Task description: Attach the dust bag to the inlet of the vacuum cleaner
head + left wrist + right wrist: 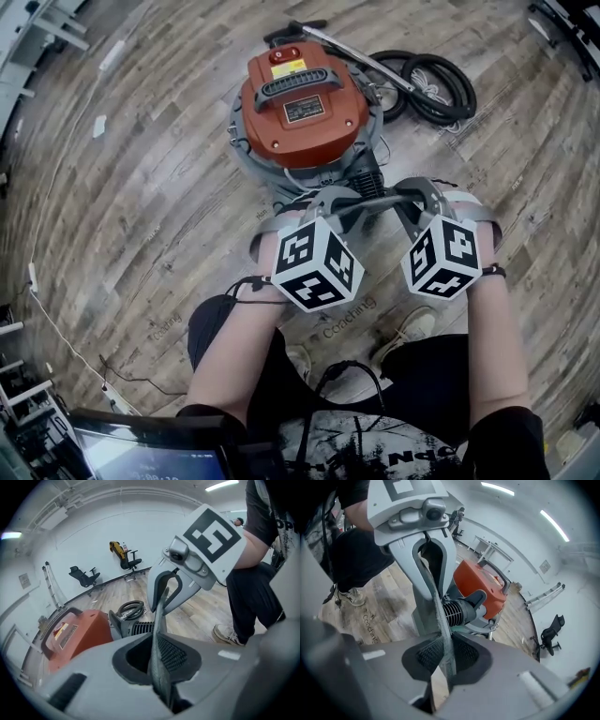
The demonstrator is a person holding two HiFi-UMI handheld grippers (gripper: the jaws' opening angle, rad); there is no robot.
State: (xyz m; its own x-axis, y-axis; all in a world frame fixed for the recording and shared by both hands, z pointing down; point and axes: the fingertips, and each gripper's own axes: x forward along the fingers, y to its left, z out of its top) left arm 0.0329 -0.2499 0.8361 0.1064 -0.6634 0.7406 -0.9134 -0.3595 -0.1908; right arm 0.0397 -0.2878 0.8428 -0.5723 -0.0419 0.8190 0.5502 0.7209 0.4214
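The orange vacuum cleaner stands on the wood floor, its black ribbed inlet pointing toward me. A grey dust bag edge is stretched taut between both grippers just in front of the inlet. My left gripper is shut on one end of that grey fabric, the strip running up to the other gripper. My right gripper is shut on the other end. The ribbed inlet sits right behind the strip. The rest of the bag is hidden.
A coiled black hose and a metal wand lie behind the vacuum. My shoes are close below the grippers. A thin cable runs along the floor at left. Office chairs stand by the far wall.
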